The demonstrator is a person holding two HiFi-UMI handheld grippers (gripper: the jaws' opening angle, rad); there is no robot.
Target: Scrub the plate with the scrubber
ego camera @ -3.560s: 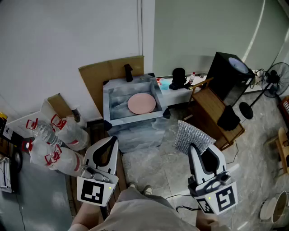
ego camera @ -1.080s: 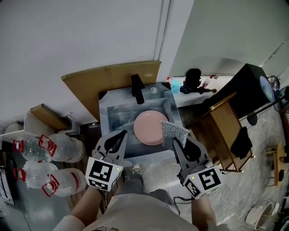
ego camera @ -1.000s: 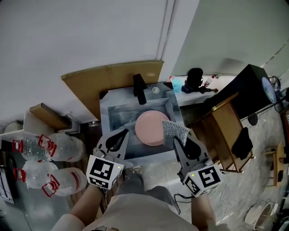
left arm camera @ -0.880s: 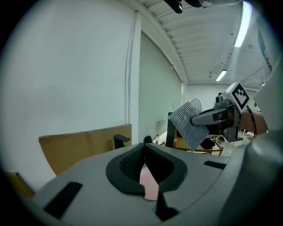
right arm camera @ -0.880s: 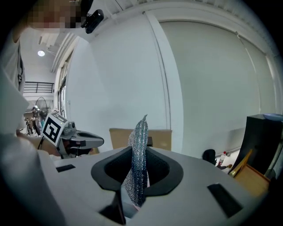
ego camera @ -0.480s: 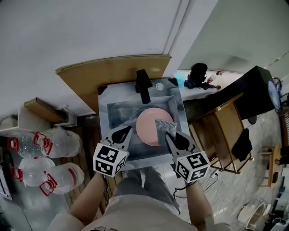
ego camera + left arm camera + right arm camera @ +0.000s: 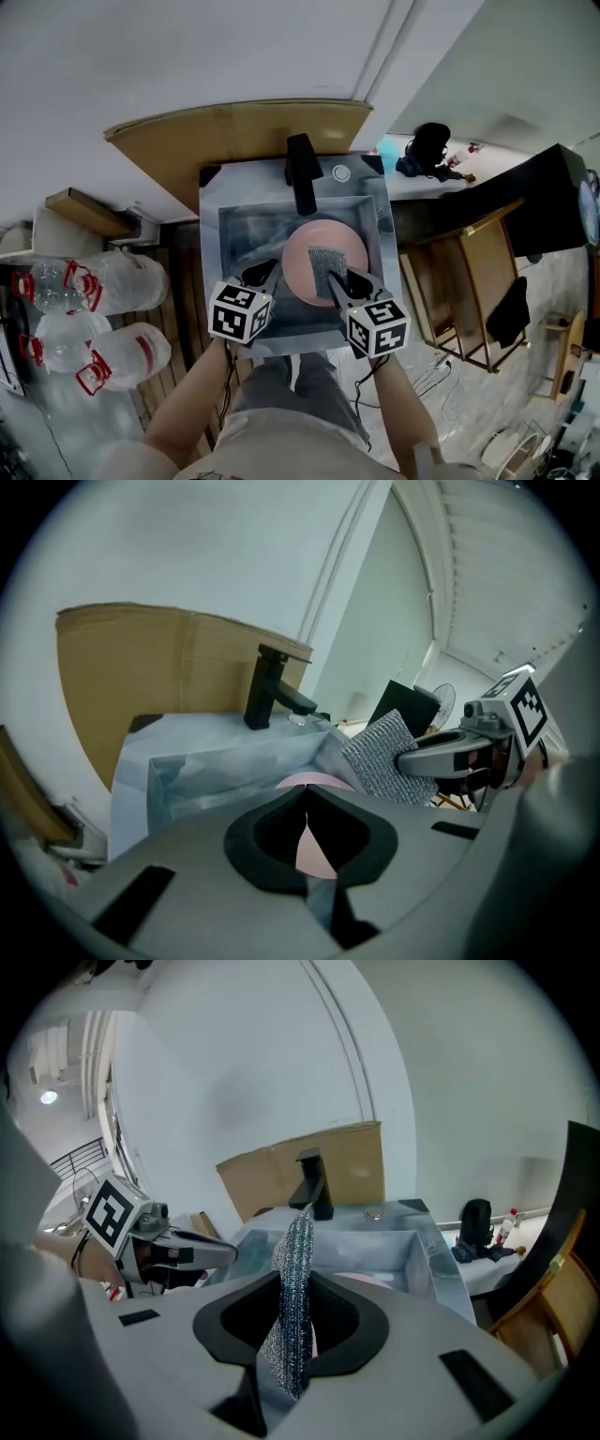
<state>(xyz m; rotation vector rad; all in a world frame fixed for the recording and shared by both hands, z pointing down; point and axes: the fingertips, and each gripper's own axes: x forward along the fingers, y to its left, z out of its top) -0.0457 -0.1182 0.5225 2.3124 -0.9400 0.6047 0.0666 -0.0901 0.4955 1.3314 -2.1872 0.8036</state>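
A pink plate lies flat in the grey sink. My right gripper is shut on a silvery mesh scrubber that hangs over the plate's middle. In the right gripper view the scrubber stands on edge between the jaws, with the plate just behind it. My left gripper is shut and empty at the plate's left rim, over the sink. In the left gripper view the plate shows past the closed jaws, and the scrubber is at right.
A black faucet stands at the back of the sink, with brown cardboard behind it against the wall. Large water bottles lie at left. A wooden rack and cluttered shelf are at right.
The person has walked up to the sink. Both grippers have moved forward over the basin, and the scrubber has come from the plate's right edge to over its middle.
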